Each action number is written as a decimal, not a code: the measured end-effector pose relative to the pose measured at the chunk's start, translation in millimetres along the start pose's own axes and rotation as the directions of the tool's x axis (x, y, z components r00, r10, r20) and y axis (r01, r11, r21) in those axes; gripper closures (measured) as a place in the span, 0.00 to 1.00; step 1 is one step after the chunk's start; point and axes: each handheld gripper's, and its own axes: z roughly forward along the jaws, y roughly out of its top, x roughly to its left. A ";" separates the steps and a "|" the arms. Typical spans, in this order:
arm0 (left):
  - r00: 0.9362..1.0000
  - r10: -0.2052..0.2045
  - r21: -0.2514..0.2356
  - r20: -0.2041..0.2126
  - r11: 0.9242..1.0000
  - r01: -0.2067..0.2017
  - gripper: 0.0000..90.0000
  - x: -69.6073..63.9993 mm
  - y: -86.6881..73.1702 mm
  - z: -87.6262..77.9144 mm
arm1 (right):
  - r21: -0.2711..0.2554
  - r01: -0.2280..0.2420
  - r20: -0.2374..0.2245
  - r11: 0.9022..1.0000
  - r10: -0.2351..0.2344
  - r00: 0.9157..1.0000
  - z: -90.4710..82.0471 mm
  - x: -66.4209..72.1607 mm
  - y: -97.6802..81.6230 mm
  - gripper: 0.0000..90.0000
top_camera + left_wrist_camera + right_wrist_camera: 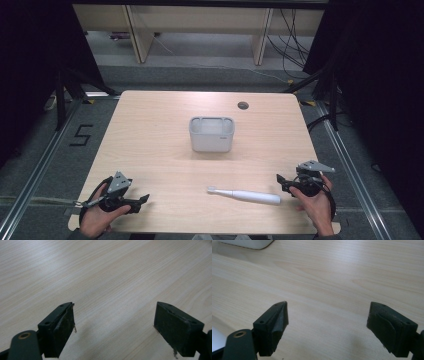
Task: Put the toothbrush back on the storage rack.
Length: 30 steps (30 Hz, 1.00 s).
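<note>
Your left hand (95,217) rests at the near left corner of the table (150,130), palm around the left gripper (142,200), which points right along the near edge. Your right hand (315,202) sits at the near right corner, with the right gripper (281,181) aimed left toward the toothbrush (245,195).

The toothbrush is a white electric one, lying flat near the front edge, brush head to the left, handle end just beside your right gripper but apart from it. A white bin (211,133) stands mid-table, well behind it.

Left gripper (113,322): jaws wide apart, bare wood between them. Right gripper (327,323): jaws spread wide, gripping nothing; the bin's corner (247,243) shows far off.
</note>
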 end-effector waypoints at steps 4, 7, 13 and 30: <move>1.000 0.001 0.001 -0.001 1.000 -0.001 0.18 0.1 -0.3 -0.1 | 0.000 0.046 -0.008 0.999 -0.046 0.999 -3.3 2.3 -0.6 0.23; 1.000 -0.004 -0.002 -0.001 1.000 0.004 0.18 -0.1 -0.6 0.2 | 0.004 0.060 -0.044 0.998 -0.060 0.997 -4.5 7.0 -0.3 0.24; 0.998 -0.056 -0.038 0.003 0.998 0.056 0.18 -3.2 -1.6 2.2 | -0.002 0.167 -0.042 0.986 -0.167 0.985 -10.0 13.4 6.3 0.27; 0.999 -0.048 -0.033 -0.002 0.998 0.048 0.18 -1.8 -3.6 0.0 | 0.110 0.370 -0.154 0.923 -0.352 0.923 -19.8 60.0 24.5 0.36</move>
